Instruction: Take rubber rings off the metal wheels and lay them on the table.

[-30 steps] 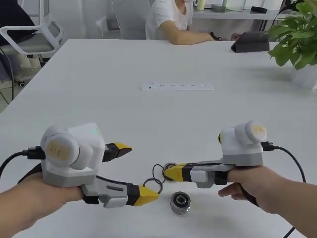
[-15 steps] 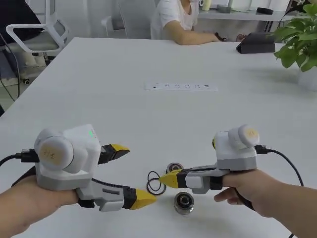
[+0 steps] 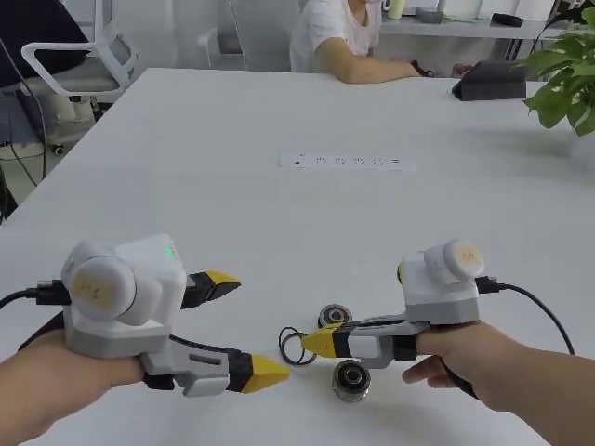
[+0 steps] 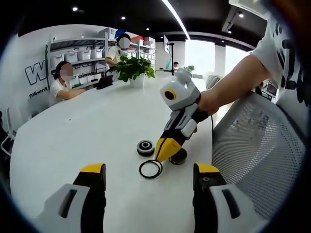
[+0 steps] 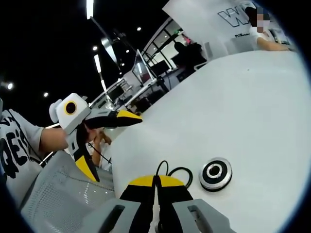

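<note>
We see two black rubber rings [image 3: 296,346] lying overlapped and flat on the white desk [image 3: 279,214], off the wheels. The right tongs [image 3: 311,344] are closed, and their yellow tip touches the edge of the rings. We cannot tell whether a ring is pinched in them. One metal wheel [image 3: 335,314] sits just beyond the rings, and a second metal wheel [image 3: 351,376] sits just on the near side of them, partly under the right tongs. The left tongs [image 3: 249,325] are spread wide with nothing between them. They are near the rings on the left, apart from them and pointing towards them. A white power strip [image 3: 346,162] lies well beyond the rings, towards the far side of the desk.
</note>
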Demonstrator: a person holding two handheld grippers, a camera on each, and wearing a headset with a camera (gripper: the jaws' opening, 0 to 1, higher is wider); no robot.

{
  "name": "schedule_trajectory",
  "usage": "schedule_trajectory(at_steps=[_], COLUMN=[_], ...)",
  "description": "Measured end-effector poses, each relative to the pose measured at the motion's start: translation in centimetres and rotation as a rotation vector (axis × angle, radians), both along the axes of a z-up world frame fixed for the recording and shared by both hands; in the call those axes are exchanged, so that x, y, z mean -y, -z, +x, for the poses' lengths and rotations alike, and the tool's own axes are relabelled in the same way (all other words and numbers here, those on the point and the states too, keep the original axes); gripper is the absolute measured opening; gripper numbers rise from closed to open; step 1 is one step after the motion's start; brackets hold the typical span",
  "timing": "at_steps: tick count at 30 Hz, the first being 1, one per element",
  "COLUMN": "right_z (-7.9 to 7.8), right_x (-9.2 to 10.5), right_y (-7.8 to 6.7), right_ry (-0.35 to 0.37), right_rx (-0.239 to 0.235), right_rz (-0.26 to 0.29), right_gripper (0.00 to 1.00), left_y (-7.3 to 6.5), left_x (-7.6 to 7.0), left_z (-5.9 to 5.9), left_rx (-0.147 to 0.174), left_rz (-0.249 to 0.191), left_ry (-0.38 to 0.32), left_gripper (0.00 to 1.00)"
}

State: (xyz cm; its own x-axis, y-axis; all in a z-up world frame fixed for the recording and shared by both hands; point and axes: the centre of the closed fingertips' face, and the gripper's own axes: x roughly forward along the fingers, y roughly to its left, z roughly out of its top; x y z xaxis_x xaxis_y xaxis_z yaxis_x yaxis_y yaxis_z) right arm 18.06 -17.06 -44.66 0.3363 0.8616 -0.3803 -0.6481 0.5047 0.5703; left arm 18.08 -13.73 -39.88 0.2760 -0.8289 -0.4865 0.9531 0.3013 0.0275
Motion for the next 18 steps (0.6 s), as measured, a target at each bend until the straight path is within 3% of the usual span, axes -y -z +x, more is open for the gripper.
schedule_trajectory(at_steps=[18], right_z=[0.7], right_x=[1.2], right_y=[1.2], right_ry=[0.059], right_rx=[-0.032], right_rz=[-0.035], right_gripper=[0.0], left_y=[-0.1], left_x=[0.3], left_z=[0.1], left_rx=[-0.006], left_rz=[-0.004], left_ry=[0.0], left_gripper=[0.7])
